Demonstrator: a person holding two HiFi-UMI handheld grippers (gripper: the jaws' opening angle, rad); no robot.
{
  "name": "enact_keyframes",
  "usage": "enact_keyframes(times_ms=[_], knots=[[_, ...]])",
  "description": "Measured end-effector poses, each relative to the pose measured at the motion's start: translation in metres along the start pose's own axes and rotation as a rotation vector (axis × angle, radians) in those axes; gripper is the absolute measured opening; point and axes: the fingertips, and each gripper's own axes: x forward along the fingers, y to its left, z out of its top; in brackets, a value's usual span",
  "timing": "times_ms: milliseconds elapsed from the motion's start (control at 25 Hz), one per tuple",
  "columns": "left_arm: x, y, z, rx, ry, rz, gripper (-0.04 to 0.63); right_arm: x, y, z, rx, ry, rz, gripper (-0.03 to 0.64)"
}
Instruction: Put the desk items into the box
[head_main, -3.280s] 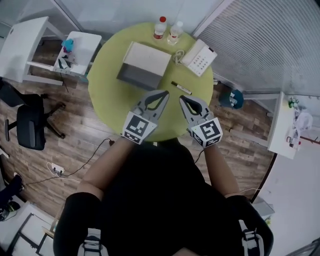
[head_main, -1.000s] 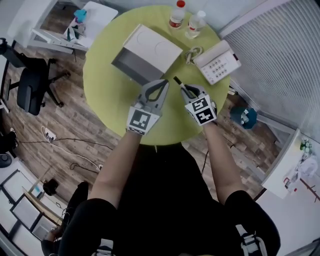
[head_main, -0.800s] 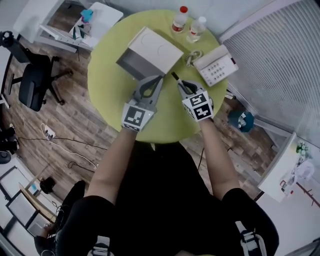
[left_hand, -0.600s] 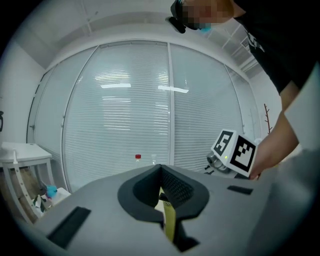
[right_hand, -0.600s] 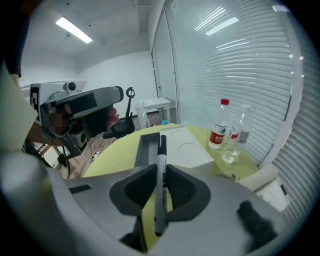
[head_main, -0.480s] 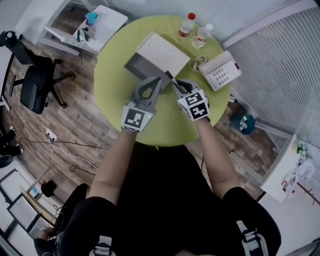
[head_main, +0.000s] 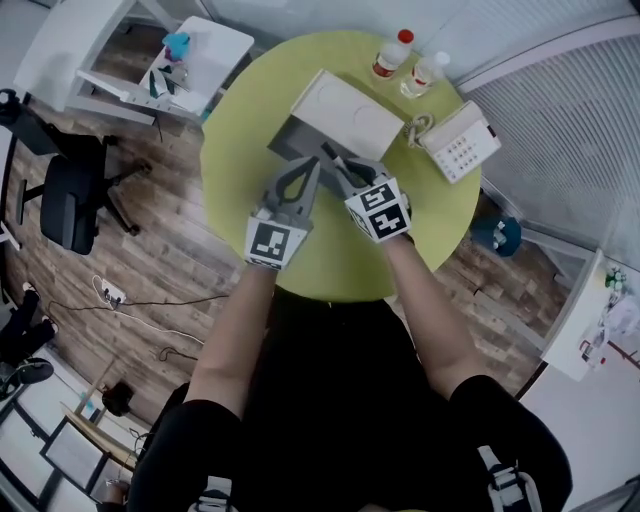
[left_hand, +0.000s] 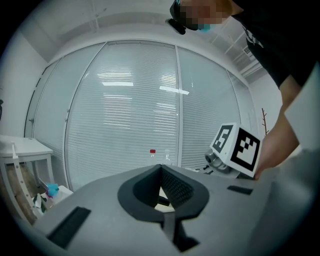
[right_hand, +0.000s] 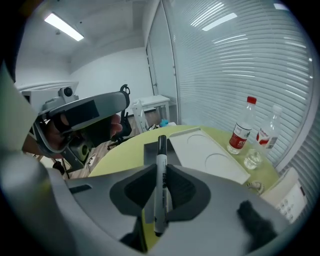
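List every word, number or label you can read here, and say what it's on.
No text here is legible.
Marker: dark print on the barrel, too blurred to read.
Bottles: red labels, too small to read.
Phone: key markings too small to read.
Cubes: square patterns only, no words.

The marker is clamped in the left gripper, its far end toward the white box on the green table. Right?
Wrong gripper. The right gripper view shows the marker clamped in the right gripper, its far end toward the white box on the green table; the left gripper is shut, empty.
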Motion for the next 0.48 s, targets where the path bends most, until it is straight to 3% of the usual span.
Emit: enact_keyframes(times_ms=[480], knots=[[0.001, 0.062, -0.038, -0.033, 0.005, -0.050, 0.006, 0.081, 0.007, 0.006, 0.103, 0.066, -0.051, 0.071]])
